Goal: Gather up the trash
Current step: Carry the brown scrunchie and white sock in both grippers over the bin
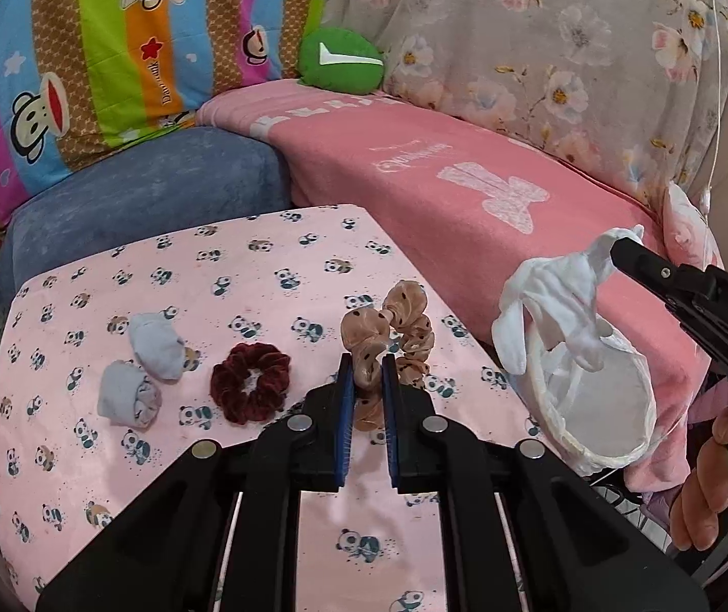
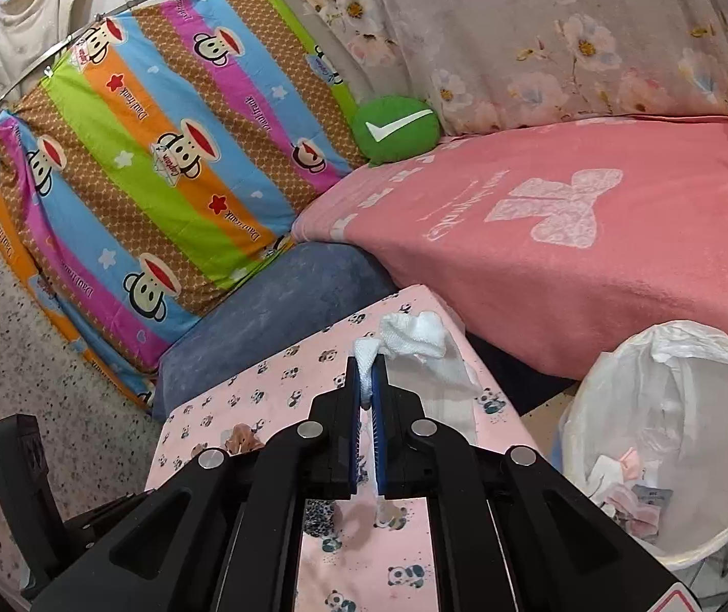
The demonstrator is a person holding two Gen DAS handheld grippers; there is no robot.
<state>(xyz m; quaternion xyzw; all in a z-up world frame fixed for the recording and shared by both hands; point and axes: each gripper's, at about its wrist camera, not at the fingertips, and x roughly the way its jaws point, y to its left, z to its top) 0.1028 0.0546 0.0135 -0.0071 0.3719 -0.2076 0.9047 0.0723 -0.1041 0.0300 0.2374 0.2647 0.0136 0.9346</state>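
Note:
My left gripper point(image 1: 368, 364) is shut on a tan dotted scrunchie point(image 1: 404, 316), lifted a little above the panda-print table point(image 1: 261, 275). To the right, my right gripper point(image 1: 621, 250) is shut on a crumpled white tissue point(image 1: 557, 296) that hangs over the near rim of a bin lined with a white bag point(image 1: 613, 438). In the right wrist view the right gripper point(image 2: 370, 364) pinches the tissue point(image 2: 415, 336) above the table's far corner. The bin point(image 2: 593, 398) stands lower right with scraps point(image 2: 624, 494) inside.
A dark red scrunchie point(image 1: 250, 382) and two rolled grey-blue cloths point(image 1: 154, 344) point(image 1: 124, 398) lie on the table. Behind are a blue cushion point(image 1: 149, 204), a pink blanket on a sofa point(image 1: 466, 194), a striped monkey-print quilt point(image 2: 149, 178) and a green pillow point(image 1: 341, 58). A hand point(image 1: 716, 484) grips the right tool.

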